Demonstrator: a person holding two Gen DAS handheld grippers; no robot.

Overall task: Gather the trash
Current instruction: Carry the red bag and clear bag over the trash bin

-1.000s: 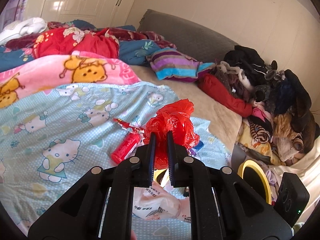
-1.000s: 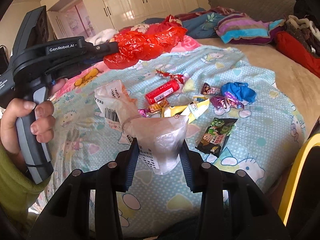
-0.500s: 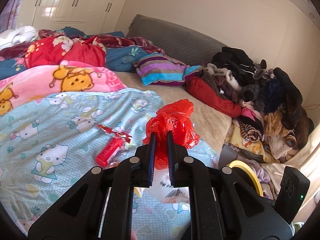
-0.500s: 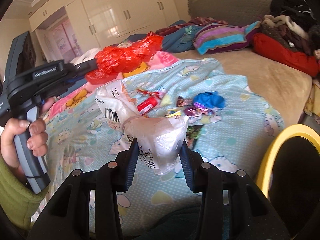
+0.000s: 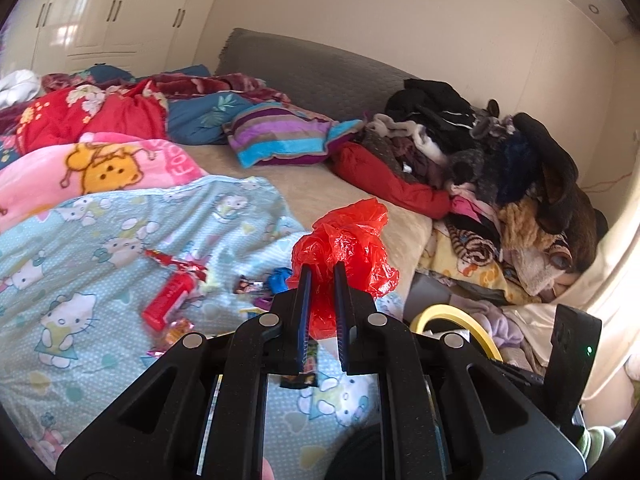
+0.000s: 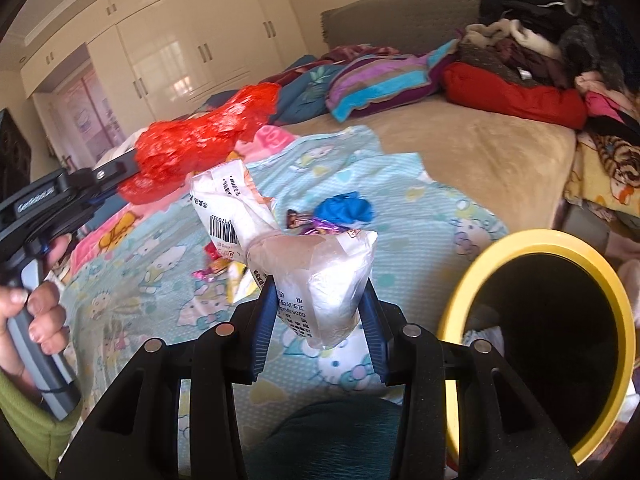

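Red bag (image 5: 346,248) juts forward lengthwise, clamped in left claw (image 5: 322,276); right claw (image 6: 320,292) clamps white wrapper (image 6: 316,276).

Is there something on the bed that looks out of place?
Yes. Snack wrappers, a red tube and a crumpled blue bag lie scattered on the cartoon-cat blanket, where litter does not belong.

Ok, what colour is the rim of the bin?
Yellow rim around a dark inside; the right wrist view shows it best.

Right of the jaws, the yellow-rimmed bin (image 6: 600,276) runs off frame; the red bag (image 5: 348,240) hides wrappers behind.
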